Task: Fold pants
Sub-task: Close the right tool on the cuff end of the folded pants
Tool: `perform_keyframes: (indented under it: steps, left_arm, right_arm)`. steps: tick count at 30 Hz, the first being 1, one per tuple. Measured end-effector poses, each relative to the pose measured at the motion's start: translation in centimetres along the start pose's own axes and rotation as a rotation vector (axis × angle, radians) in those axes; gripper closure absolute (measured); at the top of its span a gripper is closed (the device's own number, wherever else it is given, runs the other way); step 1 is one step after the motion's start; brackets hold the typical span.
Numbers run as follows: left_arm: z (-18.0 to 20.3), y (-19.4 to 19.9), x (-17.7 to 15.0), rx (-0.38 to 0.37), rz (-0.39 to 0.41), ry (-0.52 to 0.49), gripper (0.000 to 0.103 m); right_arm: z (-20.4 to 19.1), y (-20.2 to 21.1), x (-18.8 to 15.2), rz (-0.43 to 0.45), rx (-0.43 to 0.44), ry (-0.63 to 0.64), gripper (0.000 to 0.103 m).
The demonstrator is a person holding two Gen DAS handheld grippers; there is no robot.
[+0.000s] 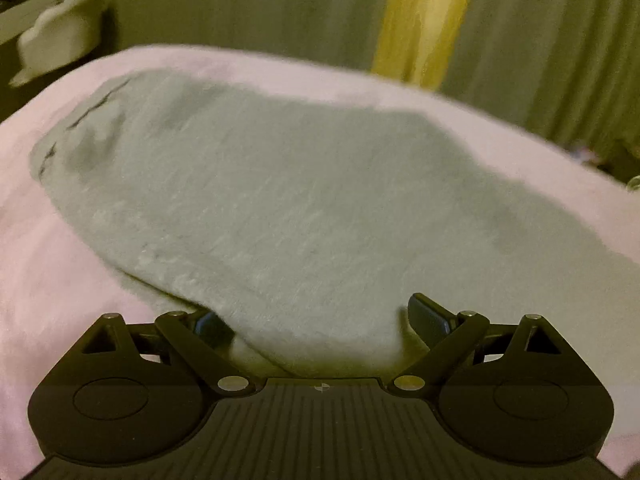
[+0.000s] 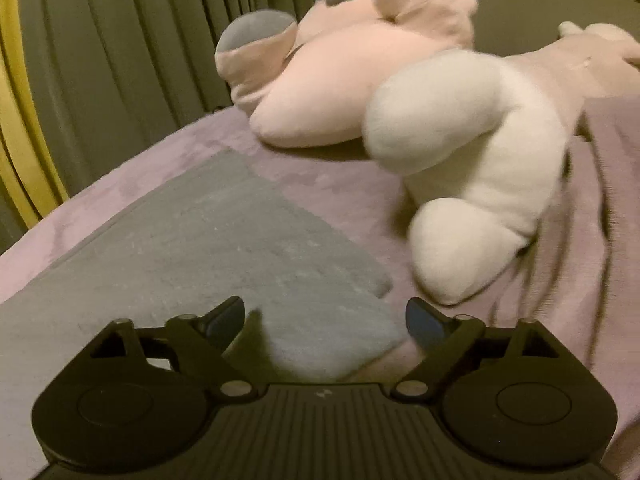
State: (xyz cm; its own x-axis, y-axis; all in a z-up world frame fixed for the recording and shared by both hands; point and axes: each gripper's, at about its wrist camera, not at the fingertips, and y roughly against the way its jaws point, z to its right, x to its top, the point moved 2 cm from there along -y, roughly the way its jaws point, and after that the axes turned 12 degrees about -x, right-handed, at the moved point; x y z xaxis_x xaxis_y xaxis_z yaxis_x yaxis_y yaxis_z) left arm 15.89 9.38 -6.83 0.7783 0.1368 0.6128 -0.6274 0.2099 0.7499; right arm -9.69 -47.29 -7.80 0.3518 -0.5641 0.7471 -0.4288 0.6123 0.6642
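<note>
Left wrist: fuzzy grey pants (image 1: 280, 200), flat on soft pink blanket (image 1: 48, 280).

Both wrist views low, close over grey pants (image 1: 280, 208) (image 2: 208, 248), angled down; left faces curtain (image 1: 540, 40), right faces plush toys (image 2: 460, 152); pants shared.

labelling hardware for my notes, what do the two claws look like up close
Both match: the left claw and right claw are matte black plastic, each with a ribbed centre plate, two round side housings, silver pivot pins and angled linkage arms ending in dark bluish pads. No cables or sleeves visible.
</note>
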Motion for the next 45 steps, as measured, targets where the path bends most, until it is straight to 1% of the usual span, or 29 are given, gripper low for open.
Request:
perform_keyframes:
  steps: [2, 3, 4, 6, 9, 11, 12, 14, 17, 22, 26, 28, 29, 30, 31, 32, 33, 34, 36, 38, 39, 40, 41, 42, 43, 45]
  left_arm:
    - [-1.2, -0.5, 0.0, 0.084, 0.017, 0.027, 0.007]
    - [-1.7, -0.5, 0.1, 0.102, 0.037, 0.047, 0.007]
    - [-2.2, -0.4, 0.2, 0.105, 0.06, 0.072, 0.007]
    - [-2.7, -0.3, 0.3, 0.094, 0.078, 0.099, 0.007]
    - [-2.4, -0.4, 0.1, 0.11, 0.066, 0.061, 0.006]
    - [-2.1, -0.7, 0.0, 0.113, 0.052, 0.043, 0.004]
    - [-2.1, -0.7, 0.0, 0.111, 0.047, 0.042, 0.003]
    - [-2.5, -0.5, 0.0, 0.105, 0.043, 0.05, 0.003]
    - [-2.2, -0.7, 0.2, 0.102, 0.045, 0.056, 0.002]
    - [-2.0, -0.7, 0.4, 0.103, 0.044, 0.058, 0.002]
    - [-2.0, -0.7, 0.4, 0.103, 0.044, 0.055, 0.002]
    - [-2.0, -0.7, 0.4, 0.105, 0.043, 0.054, 0.002]
    - [-2.0, -0.8, 0.3, 0.106, 0.043, 0.053, 0.002]
    - [-2.0, -0.8, 0.3, 0.108, 0.042, 0.051, 0.002]
    - [-2.0, -0.8, 0.3, 0.109, 0.042, 0.051, 0.002]
    - [-2.0, -0.8, 0.3, 0.109, 0.041, 0.051, 0.001]
    - [-2.0, -0.8, 0.3, 0.11, 0.041, 0.051, 0.001]
    - [-2.0, -0.9, 0.3, 0.112, 0.04, 0.049, 0.001]
    - [-1.9, -0.9, 0.3, 0.115, 0.038, 0.045, 0.001]
    - [-1.9, -0.9, 0.3, 0.116, 0.037, 0.043, 0.001]
    - [-1.9, -1.0, 0.3, 0.115, 0.037, 0.043, 0.001]
    - [-1.9, -0.9, 0.3, 0.115, 0.037, 0.043, 0.001]
    - [-1.9, -1.0, 0.3, 0.115, 0.036, 0.043, 0.001]
    - [-1.9, -1.0, 0.3, 0.115, 0.036, 0.043, 0.001]
    - [-1.9, -1.0, 0.3, 0.115, 0.036, 0.042, 0.001]
    - [-1.9, -1.0, 0.3, 0.115, 0.037, 0.044, 0.001]
  right_arm:
    - [1.3, 0.0, -0.4, -0.025, 0.029, -0.002, 0.014]
    - [1.5, -0.5, -0.5, -0.037, 0.039, -0.013, 0.014]
    - [2.0, -0.7, -0.6, -0.048, 0.049, -0.03, 0.013]
    - [3.0, -0.5, -1.0, -0.05, 0.078, -0.071, 0.013]
    - [3.1, -0.7, -0.8, -0.069, 0.102, -0.119, 0.007]
    - [3.2, -0.7, -0.9, -0.081, 0.111, -0.161, 0.006]
    - [3.1, -0.9, -1.0, -0.085, 0.122, -0.18, 0.004]
    - [2.9, -1.1, -1.0, -0.091, 0.146, -0.203, 0.004]
    - [2.8, -1.3, -1.1, -0.084, 0.192, -0.224, 0.004]
    - [3.7, -1.3, -1.4, -0.056, 0.235, -0.289, 0.004]
    - [3.7, -1.8, -1.2, -0.021, 0.263, -0.313, 0.006]
    - [3.5, -2.3, -1.1, -0.007, 0.265, -0.319, 0.013]
    - [3.4, -2.5, -1.0, 0.001, 0.265, -0.313, 0.026]
    - [3.3, -2.8, -1.0, -0.005, 0.267, -0.315, 0.033]
    - [3.4, -3.1, -1.0, -0.007, 0.262, -0.327, 0.036]
    - [3.6, -3.1, -1.0, 0.0, 0.27, -0.335, 0.045]
    - [3.8, -3.3, -1.0, -0.004, 0.279, -0.352, 0.059]
    - [4.1, -3.6, -1.0, -0.018, 0.281, -0.377, 0.062]
    - [4.9, -3.8, -1.1, -0.03, 0.327, -0.435, 0.066]
    - [4.9, -3.9, -1.2, -0.027, 0.343, -0.437, 0.066]
    - [4.7, -3.9, -1.2, -0.019, 0.343, -0.426, 0.063]
    - [4.6, -4.0, -1.2, -0.018, 0.341, -0.421, 0.058]
    - [4.6, -4.2, -1.2, -0.019, 0.357, -0.429, 0.047]
    - [4.6, -4.2, -1.1, -0.018, 0.376, -0.441, 0.04]
    - [4.4, -4.3, -1.0, -0.019, 0.378, -0.451, 0.04]
    - [3.9, -4.4, -0.5, -0.032, 0.352, -0.436, 0.04]
